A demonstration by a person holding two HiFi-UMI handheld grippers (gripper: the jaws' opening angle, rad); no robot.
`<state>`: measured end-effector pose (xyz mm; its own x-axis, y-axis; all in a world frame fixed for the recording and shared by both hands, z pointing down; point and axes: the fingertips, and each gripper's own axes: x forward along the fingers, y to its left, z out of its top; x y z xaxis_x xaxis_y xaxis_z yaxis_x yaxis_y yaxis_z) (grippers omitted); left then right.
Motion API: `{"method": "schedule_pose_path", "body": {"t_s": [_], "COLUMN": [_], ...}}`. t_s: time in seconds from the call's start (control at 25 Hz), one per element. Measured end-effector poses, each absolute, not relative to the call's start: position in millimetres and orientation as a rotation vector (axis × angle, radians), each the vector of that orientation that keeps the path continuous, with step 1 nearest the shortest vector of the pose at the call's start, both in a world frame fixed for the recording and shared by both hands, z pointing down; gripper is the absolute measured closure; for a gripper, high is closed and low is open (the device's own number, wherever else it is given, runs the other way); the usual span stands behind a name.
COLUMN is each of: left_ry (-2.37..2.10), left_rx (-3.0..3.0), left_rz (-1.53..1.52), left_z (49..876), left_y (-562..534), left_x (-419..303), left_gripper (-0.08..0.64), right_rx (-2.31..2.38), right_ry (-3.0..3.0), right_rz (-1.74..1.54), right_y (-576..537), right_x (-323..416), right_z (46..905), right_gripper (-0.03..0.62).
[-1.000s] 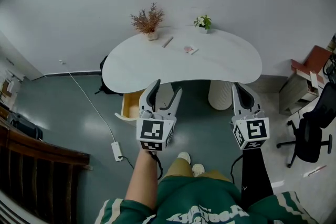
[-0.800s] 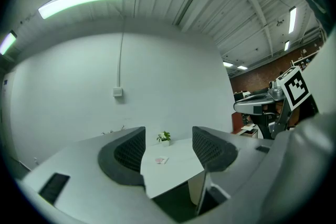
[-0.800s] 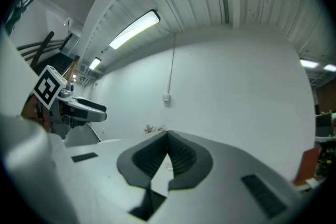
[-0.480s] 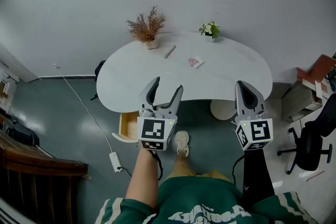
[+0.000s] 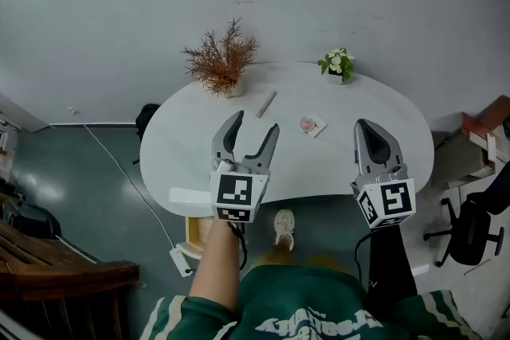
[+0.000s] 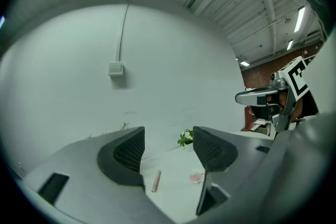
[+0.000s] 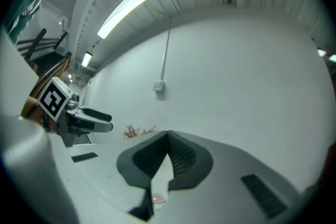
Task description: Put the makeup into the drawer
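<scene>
On the white table (image 5: 374, 103) lie a slim pinkish makeup stick (image 5: 266, 103) and a round pink compact (image 5: 308, 125) on a white card. My left gripper (image 5: 252, 131) hovers over the table's near edge, open and empty. In the left gripper view the stick (image 6: 155, 181) and the compact (image 6: 196, 178) show between its pads. My right gripper (image 5: 371, 128) hangs over the near edge further right, shut on nothing; the compact (image 7: 157, 198) lies beyond its tips. The pale wooden drawer (image 5: 195, 231) stands pulled out under the table's left end, partly hidden.
A dried brown plant (image 5: 221, 64) and a small green plant (image 5: 336, 64) stand at the table's back. On the floor lie a power strip (image 5: 179, 260) and its cable. An office chair (image 5: 470, 223) is at the right, dark wooden furniture (image 5: 56, 271) at the left.
Both grippers have moved forward, from over the floor to over the table's near edge. The table looks larger and closer, and more of the drawer is hidden under it. The jaws look unchanged.
</scene>
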<state>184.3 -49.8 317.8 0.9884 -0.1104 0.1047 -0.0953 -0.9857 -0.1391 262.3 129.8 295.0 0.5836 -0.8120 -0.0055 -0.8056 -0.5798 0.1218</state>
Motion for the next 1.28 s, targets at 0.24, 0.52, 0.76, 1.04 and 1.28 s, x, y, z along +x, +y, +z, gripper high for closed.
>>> {"method": "schedule_pose_path", "body": {"t_s": [0.24, 0.52, 0.76, 1.04, 1.28], "left_ry": [0.113, 0.034, -0.115, -0.211, -0.221], "left_rx": [-3.01, -2.964, -2.913, -2.94, -2.876], "left_rz": [-0.228, -0.373, -0.627, -0.941, -1.224], "left_z": [339, 384, 447, 514, 567], "left_y": [-103, -131, -127, -125, -125], "left_x": [239, 279, 310, 343, 354], "left_gripper": [0.282, 0.275, 0.301, 0.305, 0.31], "right_rx": [2.689, 2.682, 2.666, 2.656, 2.637], "right_ry": [-1.379, -1.373, -1.351, -1.355, -1.399], "right_rz": [-0.029, 0.048, 0.128, 0.198, 0.238], "right_y": [71, 33, 25, 27, 21], "right_x": [312, 344, 364, 391, 408], "right_z": [312, 337, 359, 378, 393], "right_gripper": [0.589, 0.589, 0.589, 0.589, 0.589]}}
